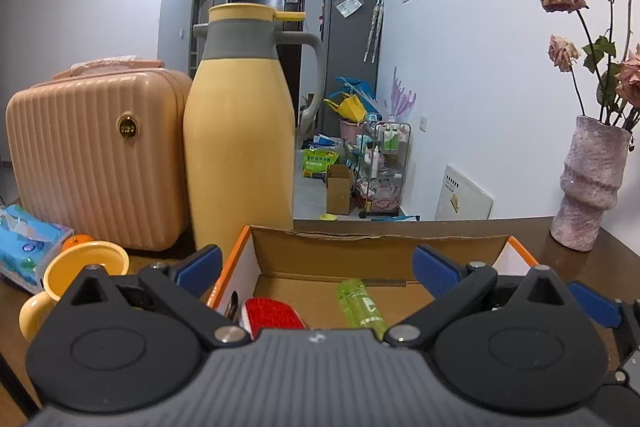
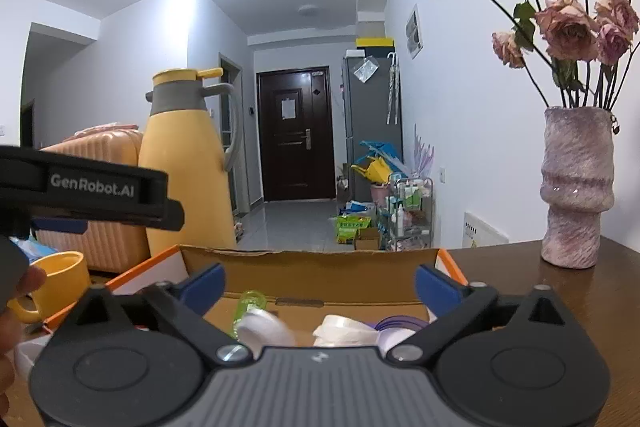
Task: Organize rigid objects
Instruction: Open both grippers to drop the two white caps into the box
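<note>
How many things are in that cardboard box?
4 visible: a green bottle in the middle, a red brush on the left, white tape rolls and purple lids on the right. The grippers may hide more.

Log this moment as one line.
left gripper: open, empty | right gripper: open, empty | both over box | box holds green bottle, red item, white pieces

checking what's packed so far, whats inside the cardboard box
Inside the cardboard box: a green bottle, a red item, white pieces and something purple. The tongs' bodies cover the box's near part.
</note>
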